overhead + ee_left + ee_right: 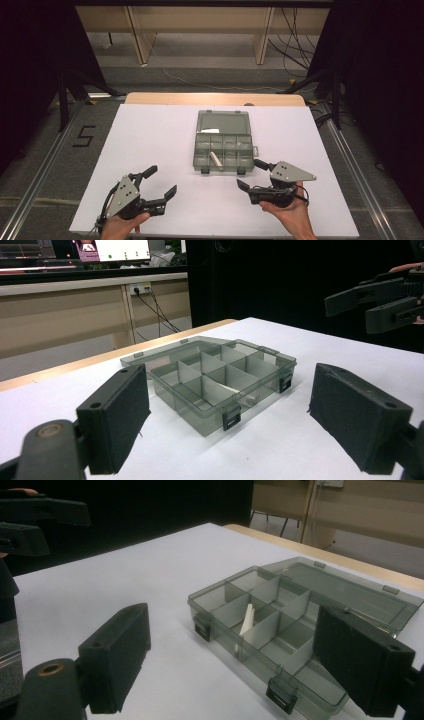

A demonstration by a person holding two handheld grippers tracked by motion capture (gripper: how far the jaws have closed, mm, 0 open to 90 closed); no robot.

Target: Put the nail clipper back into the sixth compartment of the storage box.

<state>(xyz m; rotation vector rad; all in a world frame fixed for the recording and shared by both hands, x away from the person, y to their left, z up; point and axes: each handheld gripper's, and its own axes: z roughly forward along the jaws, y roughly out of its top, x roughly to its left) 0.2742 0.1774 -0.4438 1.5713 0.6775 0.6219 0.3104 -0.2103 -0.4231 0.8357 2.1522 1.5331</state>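
A clear grey compartment box [223,150] lies open mid-table, its lid [223,122] folded flat away from me. One small white piece [216,159] rests in a front compartment. My left gripper [163,180] is open, near the front edge, left of the box and apart from it. My right gripper [248,173] is open too, just off the box's front right corner. In the left gripper view the box [220,375] sits beyond the wide-apart pads [115,415], with the white piece [235,389] inside. The right gripper view looks across the box [280,625] and white piece [246,620].
A white sheet [150,140] covers the table, whose wooden edge [215,98] shows at the back. Black stands [65,95] flank the table on both sides. Cables [295,45] trail on the floor behind. A "5" mark [83,136] is on the floor at the left.
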